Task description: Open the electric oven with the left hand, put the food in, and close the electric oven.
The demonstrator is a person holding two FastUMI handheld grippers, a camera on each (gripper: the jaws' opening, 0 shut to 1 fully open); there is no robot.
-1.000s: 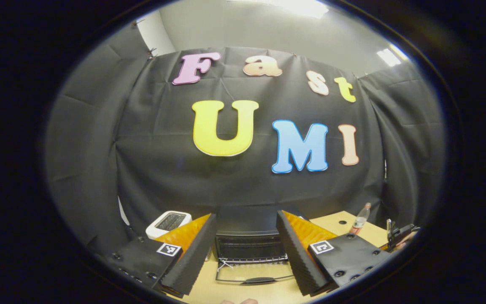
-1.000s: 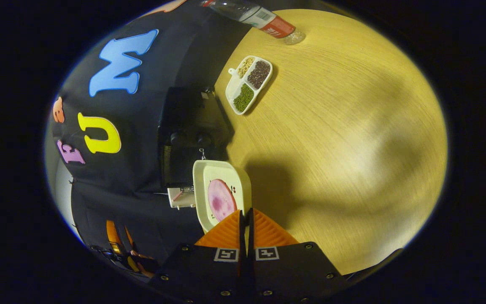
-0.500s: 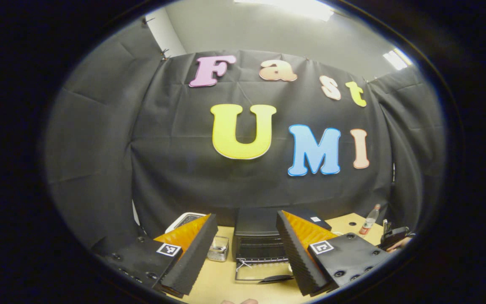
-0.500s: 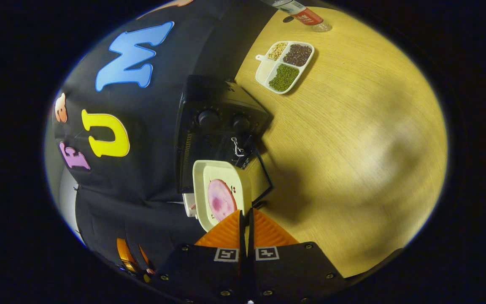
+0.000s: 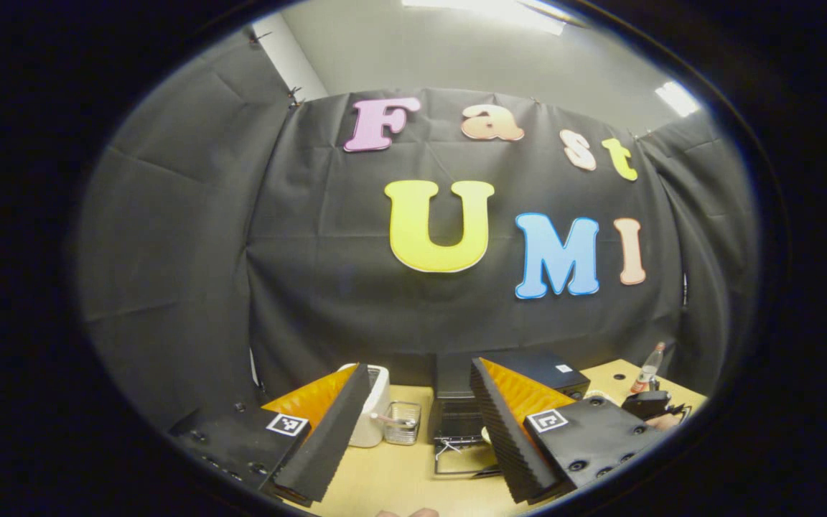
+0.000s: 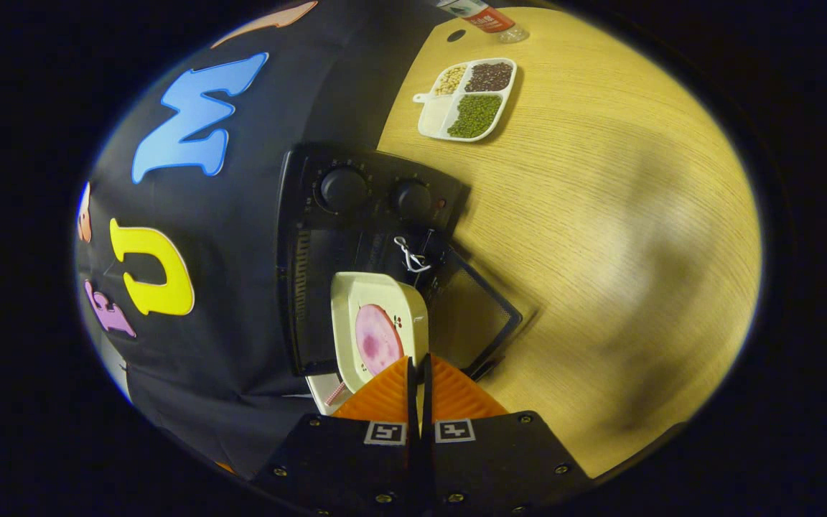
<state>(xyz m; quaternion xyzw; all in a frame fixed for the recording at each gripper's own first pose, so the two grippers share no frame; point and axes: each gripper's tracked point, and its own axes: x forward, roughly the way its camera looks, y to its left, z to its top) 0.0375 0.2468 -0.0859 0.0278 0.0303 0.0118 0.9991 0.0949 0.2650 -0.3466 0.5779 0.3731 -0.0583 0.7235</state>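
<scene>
One electric oven (image 6: 356,237) with two knobs (image 6: 342,188) is seen, one plate (image 6: 377,327) bearing one pink slice (image 6: 376,339), one four-part tray (image 6: 465,99), one bottle (image 5: 647,366), one toaster (image 5: 374,406), and one clear cup (image 5: 403,422).

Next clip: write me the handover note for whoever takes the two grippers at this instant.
Left gripper: open, holding nothing, held back from the black electric oven.
Right gripper: shut on the rim of the cream square plate carrying a round pink slice of food, held tilted in front of the oven's opening.
Oven door: already dropped open, lying flat toward the wooden table.
Done: door opened, plate picked up and brought to the oven.
Left: slide the plate inside, release it, draw the right gripper out, then close the door.
Nearby: white divided tray of beans, plastic bottle, white toaster.
</scene>
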